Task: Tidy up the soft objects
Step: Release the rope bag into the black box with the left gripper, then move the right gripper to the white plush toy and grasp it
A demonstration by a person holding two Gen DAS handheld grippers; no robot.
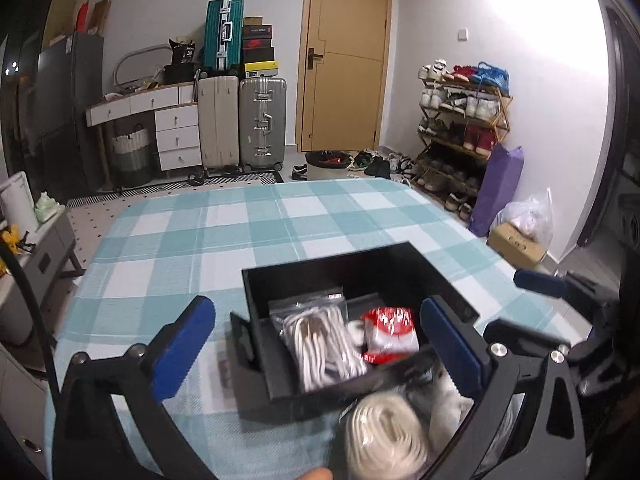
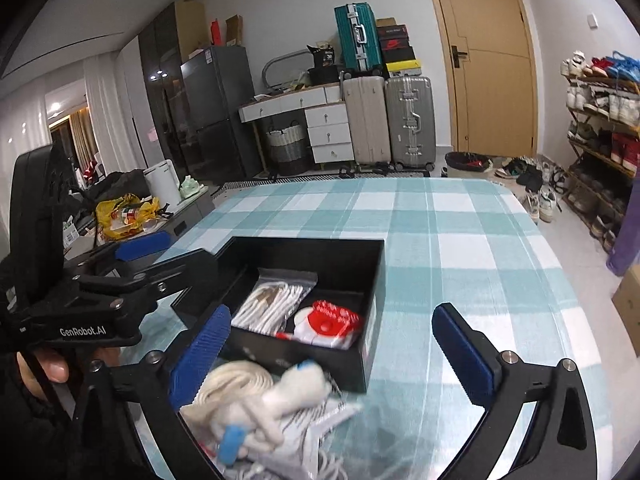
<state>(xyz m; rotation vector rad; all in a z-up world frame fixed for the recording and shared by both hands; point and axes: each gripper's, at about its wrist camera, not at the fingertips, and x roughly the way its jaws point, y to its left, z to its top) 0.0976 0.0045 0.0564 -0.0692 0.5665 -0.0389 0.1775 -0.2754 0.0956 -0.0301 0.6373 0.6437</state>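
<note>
My L tongs (image 1: 320,344) & R tongs (image 2: 332,344) both spread wide, nothing pinched; box (image 2: 372,280) w/ bagged cords (image 2: 272,304) on the table (image 2: 460,240).

Tablecloth (image 2: 460,240): woven cloth, matt, teal-and-white check. Box (image 2: 372,280) at table centre: black, smooth, slight sheen. Bag of white cord (image 2: 276,300) inside, at 9 o'clock: clear glossy plastic. Gripper pads (image 2: 460,344): blue, ribbed; frames matt black plastic, bright metal screws.

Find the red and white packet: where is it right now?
In both wrist views the red and white packet lies inside the black box on the checked tablecloth, right of the bagged white cords.
</note>
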